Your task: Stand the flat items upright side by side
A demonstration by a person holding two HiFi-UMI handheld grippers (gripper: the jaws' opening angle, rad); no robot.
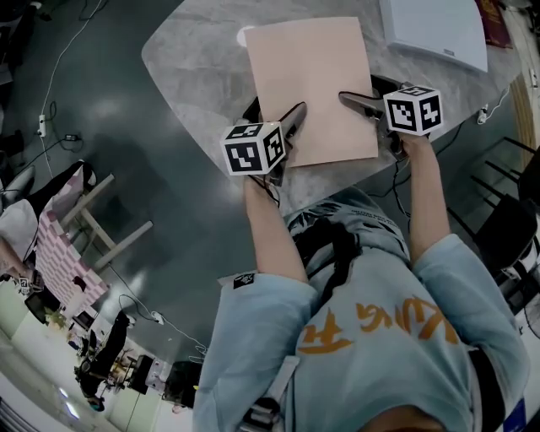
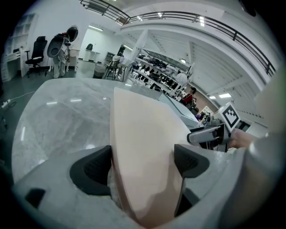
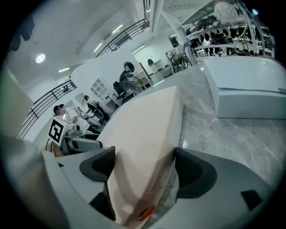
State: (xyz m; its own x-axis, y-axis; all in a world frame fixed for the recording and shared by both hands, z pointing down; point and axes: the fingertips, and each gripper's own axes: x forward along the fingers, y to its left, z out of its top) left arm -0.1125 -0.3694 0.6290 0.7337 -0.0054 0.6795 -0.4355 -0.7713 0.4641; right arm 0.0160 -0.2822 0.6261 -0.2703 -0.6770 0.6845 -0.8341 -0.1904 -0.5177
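Note:
A pale pink flat item [image 1: 312, 84] lies on the grey marble table [image 1: 194, 59], its near edge by the table's front. My left gripper [image 1: 295, 114] stands at its near left corner and my right gripper [image 1: 350, 99] at its near right side, one finger of each lying over its top face. In the left gripper view the pink item [image 2: 143, 147] passes between wide-set jaws, close against the left pad. In the right gripper view the pink item [image 3: 143, 134] also runs between the pads, with a gap of marble showing beside the right pad. Both grippers are open.
A white flat box [image 1: 434, 29] lies at the table's far right, also seen as the white box [image 3: 246, 85] in the right gripper view. A dark red thing [image 1: 494, 21] sits beyond it. The floor with cables, a stool and chairs lies to the left.

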